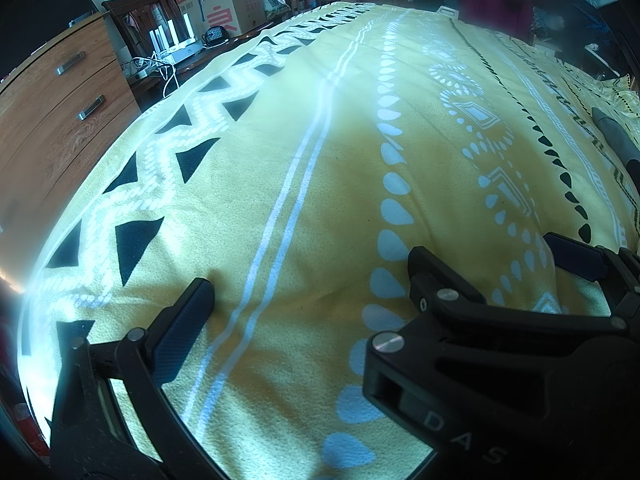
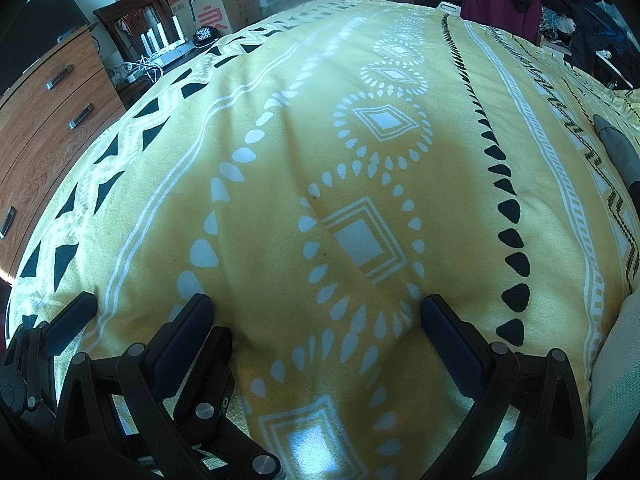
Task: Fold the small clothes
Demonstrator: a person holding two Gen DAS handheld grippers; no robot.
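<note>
Left gripper: black plastic linkage frame, dark blue textured finger pads, round silver pivot screws.
Right gripper: same black frame, dark blue pads, silver screws.
Marking: pale letters "DAS" on black housing.

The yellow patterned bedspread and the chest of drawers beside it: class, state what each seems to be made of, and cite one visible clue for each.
Yellow patterned bedspread: apparently a soft woven or brushed textile, matte; it creases and shows a fuzzy, nubby surface. Chest of drawers: wood or wood-look laminate, slightly glossy; brown grain lines run across the fronts, though veneer cannot be ruled out. Its drawer handles look like brushed metal, silvery and reflective.
</note>
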